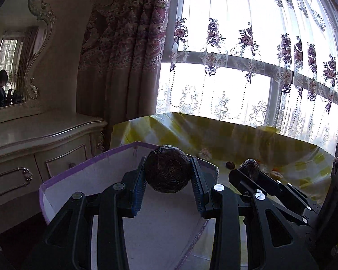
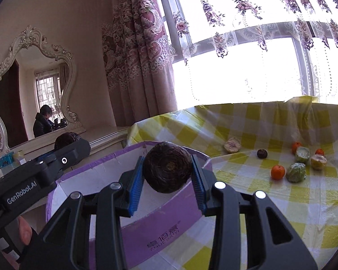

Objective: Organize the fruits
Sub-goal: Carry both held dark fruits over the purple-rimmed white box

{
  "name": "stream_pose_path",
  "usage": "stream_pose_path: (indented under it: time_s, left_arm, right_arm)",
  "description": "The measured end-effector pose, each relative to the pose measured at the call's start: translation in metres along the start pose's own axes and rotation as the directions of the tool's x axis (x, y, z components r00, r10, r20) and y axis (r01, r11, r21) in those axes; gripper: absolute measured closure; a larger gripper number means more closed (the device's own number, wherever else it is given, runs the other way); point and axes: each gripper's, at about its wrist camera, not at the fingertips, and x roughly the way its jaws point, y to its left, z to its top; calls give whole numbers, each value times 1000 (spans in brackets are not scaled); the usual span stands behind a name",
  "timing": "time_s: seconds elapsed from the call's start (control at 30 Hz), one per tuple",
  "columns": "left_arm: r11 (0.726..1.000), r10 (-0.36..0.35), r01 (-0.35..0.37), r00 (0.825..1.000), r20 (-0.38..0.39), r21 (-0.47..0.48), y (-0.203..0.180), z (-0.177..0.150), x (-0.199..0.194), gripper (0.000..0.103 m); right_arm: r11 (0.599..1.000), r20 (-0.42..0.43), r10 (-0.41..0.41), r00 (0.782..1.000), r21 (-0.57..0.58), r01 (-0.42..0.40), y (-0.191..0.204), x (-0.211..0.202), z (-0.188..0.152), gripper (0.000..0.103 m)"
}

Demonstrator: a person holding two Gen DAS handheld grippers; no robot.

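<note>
A yellow-checked plastic tablecloth [image 2: 270,202] drapes the table. At its nine o'clock stands a round purple cardboard box [image 2: 164,231], white inside. Above it, the left gripper [image 1: 167,175] and right gripper [image 2: 167,172] each clamp ribbed blue pads on a dark wrinkled round fruit [image 1: 167,168]. Smooth oranges [image 2: 277,172] lie at three o'clock.

Table [image 2: 281,213] covered with a yellow-and-white checked plastic cloth [image 2: 247,121]. Purple round box [image 2: 160,229] at 7 o'clock. Loose fruit at 2 o'clock: three oranges [image 2: 278,172], two green wrapped fruits [image 2: 295,172], one small dark fruit [image 2: 262,153].
</note>
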Motion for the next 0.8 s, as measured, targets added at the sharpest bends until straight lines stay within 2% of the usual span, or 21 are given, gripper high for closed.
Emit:
stream_pose_path:
  time_s: [0.1,0.23,0.43,0.5,0.67,0.8]
  left_arm:
    - [998,56,-55,997,-46,23,21,-10,6,68]
    - [994,106,-106,989,-108,-2,51,-21,13,68]
    - [991,125,-130,974,-191,-16,70,-32,30,68]
    - [992,122,-129,966,-229,-14,73,-38,37,68]
    - [991,131,-132,943,-307,20,79,-51,53,68]
    - [991,132,-121,926,-355,51,83,-58,61,68]
  right_arm:
    - [999,-17,24,1000,-20,-25,14,15,5,63]
    - [998,-68,48,997,-35,-50,32,39,4,63]
    - [994,-183,38,982,-94,-56,55,72,-8,63]
    - [991,-233,17,972,-128,-48,62,84,-15,63]
    - [977,-362,-34,931,-207,-45,68,108,-34,63]
    - [949,-411,-83,908,-311,-54,76,118,-41,63]
